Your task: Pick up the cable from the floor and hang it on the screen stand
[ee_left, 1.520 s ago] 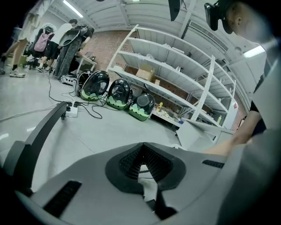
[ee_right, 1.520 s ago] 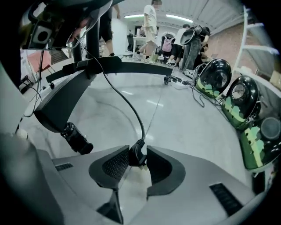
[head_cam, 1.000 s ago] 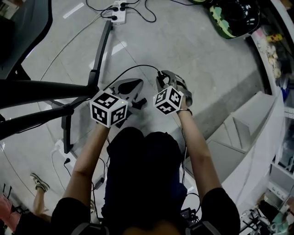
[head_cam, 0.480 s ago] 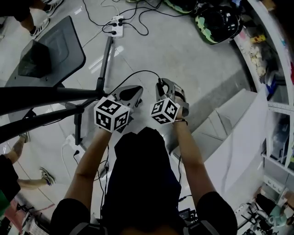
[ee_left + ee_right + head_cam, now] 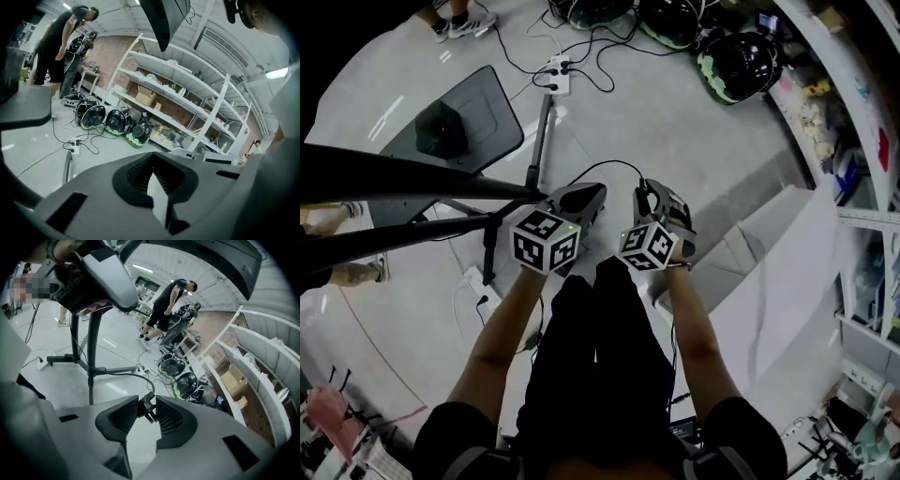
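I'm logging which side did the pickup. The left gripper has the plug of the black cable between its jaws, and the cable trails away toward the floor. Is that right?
Wrong side. The right gripper has the plug of the black cable between its jaws, and the cable trails away toward the floor. The right gripper view shows it.

Black clothing [image 5: 592,375], grey cube-marked left gripper [image 5: 592,192]

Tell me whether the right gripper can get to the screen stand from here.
Probably yes: the right gripper, shut on the cable plug, has open air ahead, though the left gripper sits between it and the screen stand.
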{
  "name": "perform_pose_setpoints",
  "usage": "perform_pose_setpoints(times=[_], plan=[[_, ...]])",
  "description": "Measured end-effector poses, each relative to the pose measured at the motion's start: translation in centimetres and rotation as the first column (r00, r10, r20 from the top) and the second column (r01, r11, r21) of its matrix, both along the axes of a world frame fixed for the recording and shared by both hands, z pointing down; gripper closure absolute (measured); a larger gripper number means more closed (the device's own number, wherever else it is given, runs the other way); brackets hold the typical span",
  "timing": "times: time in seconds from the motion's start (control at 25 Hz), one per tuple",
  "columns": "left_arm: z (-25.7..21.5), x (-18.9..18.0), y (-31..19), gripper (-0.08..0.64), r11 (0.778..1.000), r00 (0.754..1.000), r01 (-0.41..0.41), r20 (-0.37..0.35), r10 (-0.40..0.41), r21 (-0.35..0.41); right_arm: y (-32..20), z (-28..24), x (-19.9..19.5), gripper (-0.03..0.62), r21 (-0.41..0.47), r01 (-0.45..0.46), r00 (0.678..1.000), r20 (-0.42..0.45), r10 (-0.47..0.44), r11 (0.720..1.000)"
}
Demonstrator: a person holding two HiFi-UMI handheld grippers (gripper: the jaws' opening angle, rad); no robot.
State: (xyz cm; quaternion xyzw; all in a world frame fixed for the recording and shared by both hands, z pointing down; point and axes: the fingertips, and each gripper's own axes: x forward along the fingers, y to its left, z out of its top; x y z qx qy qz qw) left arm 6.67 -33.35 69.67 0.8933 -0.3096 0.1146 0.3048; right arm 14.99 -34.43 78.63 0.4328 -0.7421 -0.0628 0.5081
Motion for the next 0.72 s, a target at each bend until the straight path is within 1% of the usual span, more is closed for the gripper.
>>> perform_pose_setpoints(times=[0.2, 0.48, 0.72], plan=[[-4.5, -1.3, 1.5, 0.552, 1.000, 1.000, -0.002, -0.005, 0.002, 0.001, 1.8, -5.4, -1.0, 0.462, 0.045, -0.011, 1.000, -0.008, 0.011, 0.999], [-10.1, -2.9, 4.7, 0.552, 1.000, 1.000, -0.005, -0.017, 0.004, -0.007, 4.2, -13.7, -2.4, 0.462, 0.121, 0.000, 0.999, -0.032, 0.004, 0.993], [-15.0, -5.0, 7.2, 0.552, 1.000, 0.999, 0.029, -0.027, -0.029, -0.010, 6.1, -20.7, -3.7, 0.462, 0.189, -0.016, 0.999, -0.034, 0.022, 0.982]])
